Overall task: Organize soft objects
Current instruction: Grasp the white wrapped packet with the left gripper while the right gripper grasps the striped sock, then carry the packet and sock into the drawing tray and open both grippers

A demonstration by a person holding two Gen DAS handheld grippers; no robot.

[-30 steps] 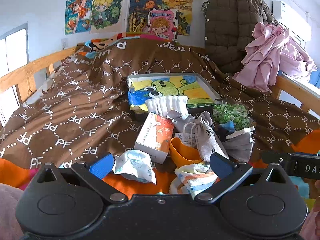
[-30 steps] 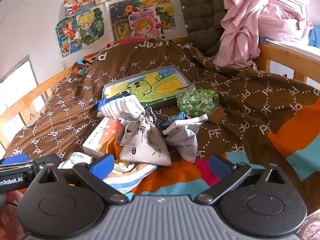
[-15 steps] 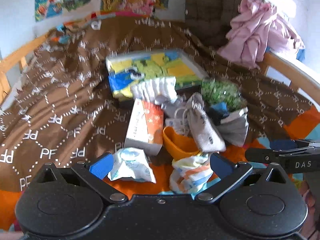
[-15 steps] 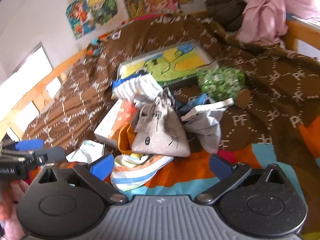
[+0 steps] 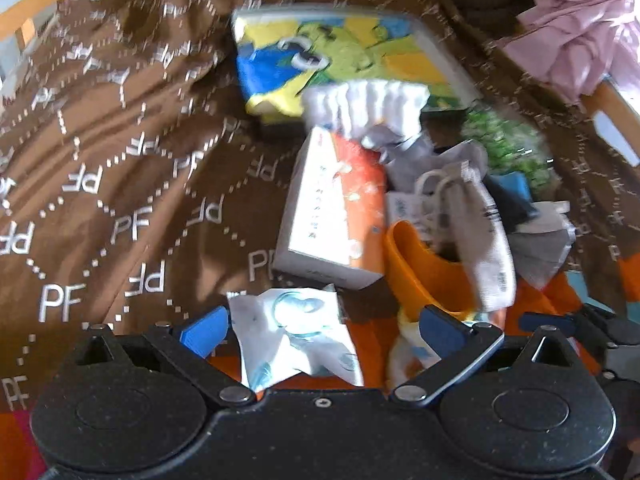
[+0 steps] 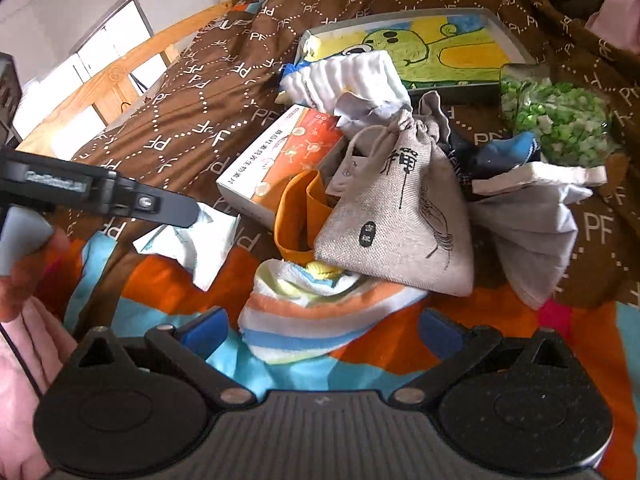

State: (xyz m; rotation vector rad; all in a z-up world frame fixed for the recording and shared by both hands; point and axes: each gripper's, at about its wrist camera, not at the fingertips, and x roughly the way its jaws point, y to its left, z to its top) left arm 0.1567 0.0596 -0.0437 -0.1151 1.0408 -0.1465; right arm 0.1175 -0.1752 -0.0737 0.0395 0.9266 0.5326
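Left gripper: the left gripper (image 5: 322,326) hung low over the near edge of the bed, jaws spread wide and holding nothing, the white wipes packet (image 5: 294,338) lying between its blue fingertips (image 5: 204,330).
Right gripper: the right gripper (image 6: 322,328) was also spread wide and empty, the striped sock (image 6: 316,316) just ahead of its gap.
Soft pile: the task's things sat heaped near the bed's near edge on the brown duvet (image 6: 192,92): linen drawstring pouch (image 6: 396,220) resting on the striped sock, a grey cloth (image 6: 532,248) beside it, white folded towels (image 6: 344,76) behind.
Step in hand, as I judge: approach to a first pick, likely the packet for the left and the sock for the right.
Doing it well: lower until the fingertips straddle the soft item, pinch a bunched fold rather than a flat edge, and lift slowly, since the pouch lay on the sock and could be dragged along.
Risk: the orange-and-white box (image 6: 280,160) and the bag of green pieces (image 6: 556,120) touched the pile and might shift.
Writing, duvet: repeated "PF" in white.
Writing, pouch: a large black Chinese character over an ink drawing; I could not read it surely.
Writing, box: Chinese print, too small to read.
Writing, left gripper's body: a white label, blurred.
Left view: motion-blurred.
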